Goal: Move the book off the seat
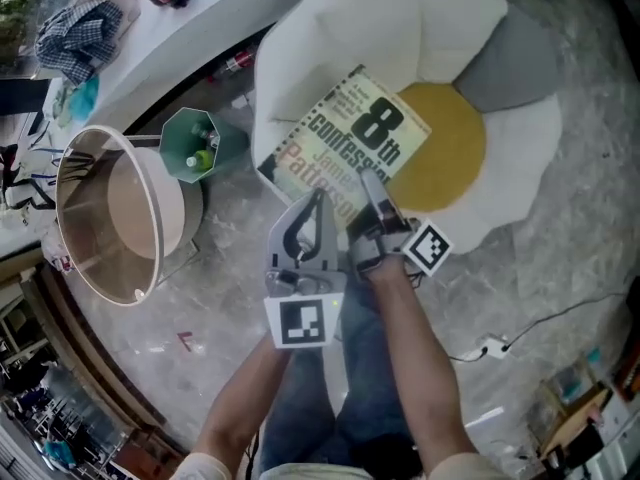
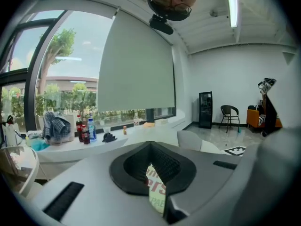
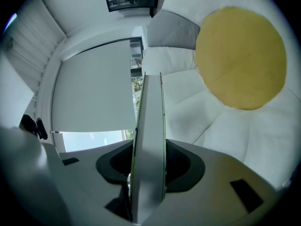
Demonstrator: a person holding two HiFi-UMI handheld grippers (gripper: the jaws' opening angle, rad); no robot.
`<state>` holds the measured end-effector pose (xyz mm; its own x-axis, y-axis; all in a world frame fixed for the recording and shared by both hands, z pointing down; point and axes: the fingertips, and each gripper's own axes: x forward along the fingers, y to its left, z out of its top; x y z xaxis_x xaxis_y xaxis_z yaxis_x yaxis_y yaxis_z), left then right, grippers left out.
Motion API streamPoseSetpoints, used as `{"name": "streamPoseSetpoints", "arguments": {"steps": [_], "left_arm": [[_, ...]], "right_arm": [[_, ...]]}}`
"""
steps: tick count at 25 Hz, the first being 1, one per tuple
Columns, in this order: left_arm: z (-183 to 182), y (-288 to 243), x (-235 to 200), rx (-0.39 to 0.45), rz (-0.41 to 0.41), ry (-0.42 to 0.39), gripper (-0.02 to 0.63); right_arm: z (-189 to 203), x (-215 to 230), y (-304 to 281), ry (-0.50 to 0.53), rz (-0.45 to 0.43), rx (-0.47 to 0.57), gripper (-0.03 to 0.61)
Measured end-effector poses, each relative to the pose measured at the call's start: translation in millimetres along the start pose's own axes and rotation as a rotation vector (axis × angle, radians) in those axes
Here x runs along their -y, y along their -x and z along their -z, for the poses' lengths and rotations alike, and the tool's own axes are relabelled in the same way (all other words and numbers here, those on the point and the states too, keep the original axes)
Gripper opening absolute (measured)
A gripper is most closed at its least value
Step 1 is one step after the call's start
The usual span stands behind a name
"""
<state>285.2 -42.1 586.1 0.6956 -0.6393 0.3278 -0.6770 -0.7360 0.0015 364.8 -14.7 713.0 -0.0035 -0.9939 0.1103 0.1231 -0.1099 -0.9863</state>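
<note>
A: While hanging over the seat (image 1: 330, 38), why clamped edge-on?
B: Lets right gripper (image 1: 370, 183) pinch the book (image 1: 350, 133) firmly for carrying clear (left gripper (image 1: 318, 200) alongside its corner, jaws pressed together)

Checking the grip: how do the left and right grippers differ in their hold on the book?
The left gripper shows only a printed sliver of the book between its fingers; the right gripper holds it deeper, edge-on across its view. The left marker cube faces the head camera squarely; the right marker cube is tilted. Both are shut on the book.
</note>
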Motion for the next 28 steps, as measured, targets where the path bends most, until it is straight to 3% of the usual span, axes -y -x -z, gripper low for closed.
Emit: {"name": "streamPoseSetpoints", "arguments": {"steps": [17, 23, 28], "left_arm": [[-250.4, 122.2, -44.3, 0.235, -0.209, 0.042, 0.002], [-298.6, 176.1, -56.9, 0.251, -0.306, 0.006, 0.002], [-320.1, 213.3, -77.9, 0.281, -0.407, -0.013, 0.002]], "right_arm": [[59.8, -297.8, 11.6, 0.111, -0.152, -0.079, 0.17], [88.9, -360.0, 28.6, 0.157, -0.197, -0.166, 0.17], [118.2, -386.3, 28.3, 0.17, -0.21, -0.245, 0.169]]}}
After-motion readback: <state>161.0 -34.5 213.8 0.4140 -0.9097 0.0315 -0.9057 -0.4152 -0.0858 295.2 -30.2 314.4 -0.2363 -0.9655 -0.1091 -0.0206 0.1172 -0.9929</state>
